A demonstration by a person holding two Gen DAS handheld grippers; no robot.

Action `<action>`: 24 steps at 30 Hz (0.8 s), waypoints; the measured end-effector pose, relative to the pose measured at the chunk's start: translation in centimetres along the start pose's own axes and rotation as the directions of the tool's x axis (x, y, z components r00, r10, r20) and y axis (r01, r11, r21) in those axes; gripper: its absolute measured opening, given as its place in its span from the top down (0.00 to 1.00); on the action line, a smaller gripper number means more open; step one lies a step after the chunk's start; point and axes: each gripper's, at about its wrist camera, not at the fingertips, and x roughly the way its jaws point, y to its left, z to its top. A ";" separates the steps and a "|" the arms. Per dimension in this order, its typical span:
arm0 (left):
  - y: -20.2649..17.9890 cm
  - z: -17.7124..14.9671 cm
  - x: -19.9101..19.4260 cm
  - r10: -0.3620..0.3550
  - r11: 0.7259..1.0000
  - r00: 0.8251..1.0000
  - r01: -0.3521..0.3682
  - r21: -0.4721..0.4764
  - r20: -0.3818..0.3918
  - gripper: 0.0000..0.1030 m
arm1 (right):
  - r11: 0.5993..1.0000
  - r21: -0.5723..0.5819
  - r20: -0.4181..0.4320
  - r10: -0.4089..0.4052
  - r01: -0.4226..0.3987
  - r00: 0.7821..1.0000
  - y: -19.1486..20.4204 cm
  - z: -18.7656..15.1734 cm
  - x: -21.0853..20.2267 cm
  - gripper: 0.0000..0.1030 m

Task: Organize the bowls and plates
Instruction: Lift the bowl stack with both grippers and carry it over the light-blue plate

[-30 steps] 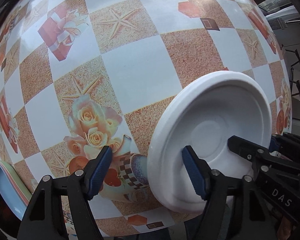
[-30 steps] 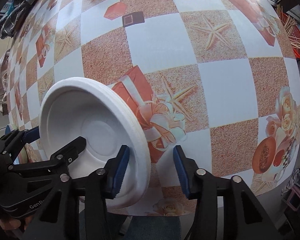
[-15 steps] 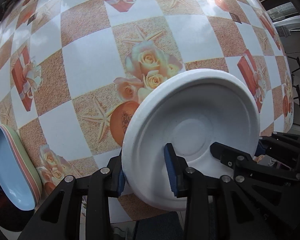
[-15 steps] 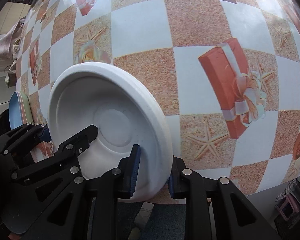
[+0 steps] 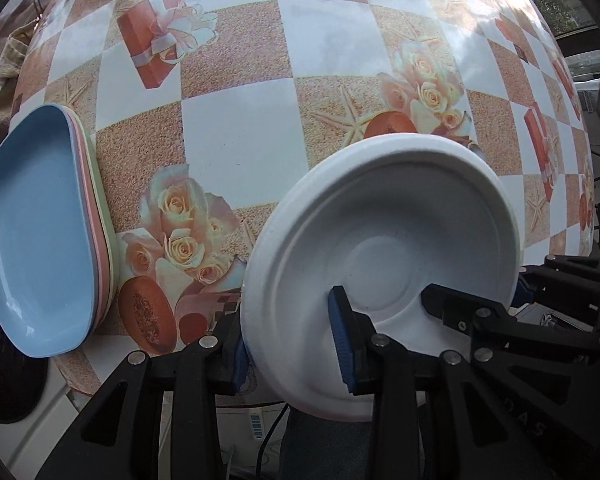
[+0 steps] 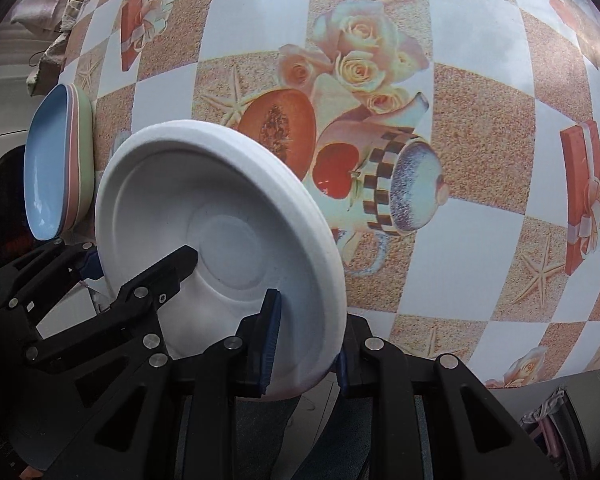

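**Both my grippers pinch one light white bowl by its rim**

Left wrist view: my left gripper (image 5: 292, 350) has its jaws pinching the near-left rim of the white bowl (image 5: 384, 256), one blue pad inside the wall, the other outside. The bowl hangs tilted above the near edge of the surface (image 5: 236, 148), mouth towards the camera. It looks like moulded pulp or foam, so I judge it very light, somewhat stiff yet easy to dent, with a matt skin that should not slip. The broad rolled rim is the sensible place to hold; a hard squeeze could crease it. My right gripper (image 5: 476, 300) comes in from the right onto the opposite rim. At the left a stack of plates (image 5: 40, 232), blue on top, sits on the surface's edge. How many plates lie under the blue one I cannot count, and the stack's near end is cut off by the frame.

Right wrist view: here the right gripper (image 6: 306, 344) has its jaws pinching the bowl's (image 6: 204, 208) near rim, one pad inside, one outside. The left gripper (image 6: 132, 262) grips the far side; its outer pad is mostly hidden behind the wall. The bowl's underside is out of sight, so I cannot tell whether it touches anything below. The plates (image 6: 52, 160) stand beyond it at the left.
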 end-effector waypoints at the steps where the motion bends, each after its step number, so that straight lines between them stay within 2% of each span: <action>1: 0.2 -0.3 0.0 -0.003 1.000 1.000 0.003 -0.004 -0.001 0.63 | 1.000 -0.003 -0.003 -0.001 0.001 1.000 0.3 0.0 0.0 0.74; 4: 2.1 -3.5 0.9 0.000 1.000 1.000 0.000 0.007 0.013 0.63 | 1.000 -0.013 -0.001 -0.009 0.009 1.000 1.0 -0.4 -0.1 0.74; 5: 2.8 -5.5 1.8 0.003 1.000 1.000 -0.003 0.011 0.020 0.63 | 1.000 -0.013 0.003 -0.011 0.011 1.000 2.8 -0.7 0.6 0.74; 16: 3.6 -8.0 -1.0 0.015 1.000 0.992 -0.017 0.009 0.128 0.62 | 0.999 -0.042 0.081 -0.025 0.029 0.996 4.4 1.3 -4.9 0.74; 20: 5.5 -8.8 -2.5 0.015 1.000 0.987 -0.013 -0.015 0.157 0.62 | 0.997 -0.062 0.106 -0.030 0.036 0.994 5.8 2.6 -7.1 0.74; 24: 7.1 -8.2 -5.2 0.023 0.999 0.983 -0.017 -0.034 0.183 0.62 | 0.995 -0.089 0.125 -0.037 0.048 0.991 6.7 2.8 -7.5 0.74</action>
